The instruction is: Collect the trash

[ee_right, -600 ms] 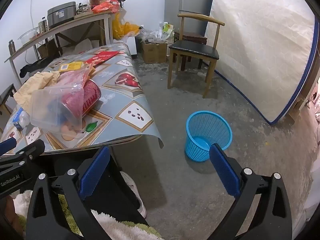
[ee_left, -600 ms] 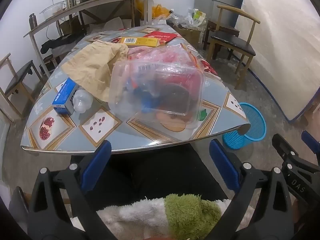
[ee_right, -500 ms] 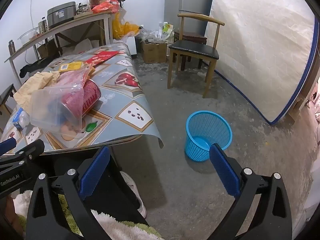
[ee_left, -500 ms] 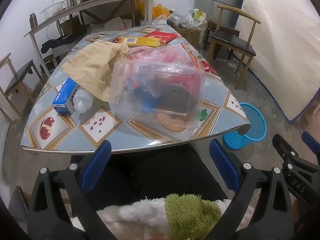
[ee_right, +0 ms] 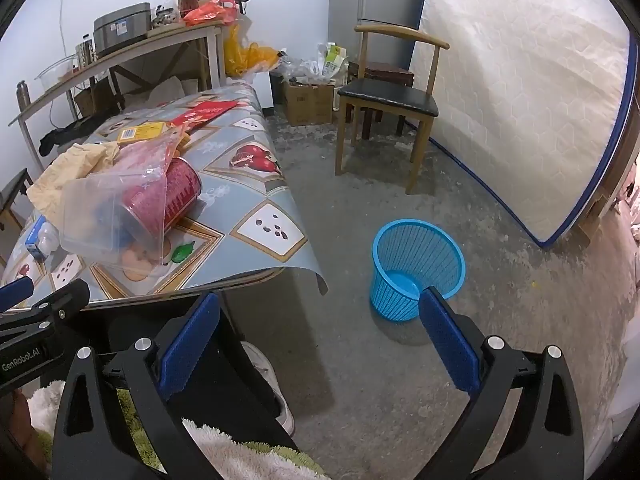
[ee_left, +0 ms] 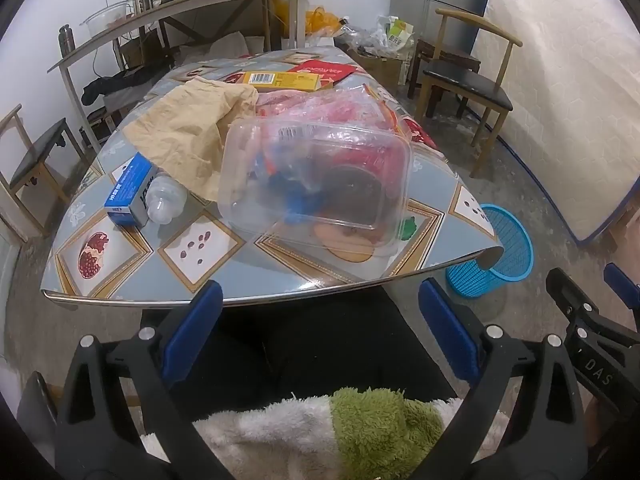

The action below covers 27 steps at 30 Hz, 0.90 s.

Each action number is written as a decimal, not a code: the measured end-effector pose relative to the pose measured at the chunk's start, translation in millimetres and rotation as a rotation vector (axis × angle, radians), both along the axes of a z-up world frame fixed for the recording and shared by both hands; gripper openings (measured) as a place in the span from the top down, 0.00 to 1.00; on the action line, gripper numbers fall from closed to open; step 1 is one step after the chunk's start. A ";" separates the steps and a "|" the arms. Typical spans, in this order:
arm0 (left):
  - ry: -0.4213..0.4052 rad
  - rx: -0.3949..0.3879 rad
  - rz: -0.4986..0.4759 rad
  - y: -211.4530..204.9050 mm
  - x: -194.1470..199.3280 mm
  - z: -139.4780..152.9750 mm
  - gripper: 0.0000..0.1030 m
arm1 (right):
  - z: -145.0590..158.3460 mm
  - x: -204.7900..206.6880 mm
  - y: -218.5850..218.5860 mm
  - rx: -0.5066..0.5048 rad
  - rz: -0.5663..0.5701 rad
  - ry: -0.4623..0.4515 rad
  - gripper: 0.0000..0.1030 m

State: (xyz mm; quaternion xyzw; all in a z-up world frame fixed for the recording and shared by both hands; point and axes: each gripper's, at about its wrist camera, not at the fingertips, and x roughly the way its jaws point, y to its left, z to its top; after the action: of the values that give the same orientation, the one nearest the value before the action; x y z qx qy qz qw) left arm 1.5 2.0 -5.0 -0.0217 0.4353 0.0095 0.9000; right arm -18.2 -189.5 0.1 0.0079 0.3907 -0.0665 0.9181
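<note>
A clear plastic container point(ee_left: 316, 184) lies on the patterned table point(ee_left: 208, 264), with a red cup point(ee_right: 176, 196) and blue scraps showing through it. Beside it lie a crumpled tan paper bag point(ee_left: 188, 128), a blue box point(ee_left: 128, 190), a small white bottle point(ee_left: 164, 202), a yellow box point(ee_left: 286, 80) and a pink plastic bag point(ee_left: 320, 104). A blue mesh bin point(ee_right: 418, 268) stands on the floor right of the table. My left gripper point(ee_left: 320, 308) hangs open before the table's near edge. Over the floor near the bin, my right gripper point(ee_right: 320, 320) is open and holds nothing.
A wooden chair point(ee_right: 388, 100) with a black seat stands beyond the bin, and a mattress point(ee_right: 520, 92) leans on the right wall. A shelf table point(ee_left: 180, 4) with a cooker runs along the back wall. A person's dark trousers and fluffy sleeve point(ee_left: 340, 428) are below the grippers.
</note>
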 end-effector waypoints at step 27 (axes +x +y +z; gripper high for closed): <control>0.000 0.000 -0.001 0.3 -1.0 0.4 0.08 | -0.8 -0.3 -0.2 0.001 -0.001 -0.006 0.06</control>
State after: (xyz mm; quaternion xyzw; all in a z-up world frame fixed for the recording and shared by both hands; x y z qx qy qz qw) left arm 0.5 2.4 -4.6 -0.0216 0.4353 0.0092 0.9000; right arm -18.6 -189.7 -0.7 0.0090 0.3882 -0.0668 0.9191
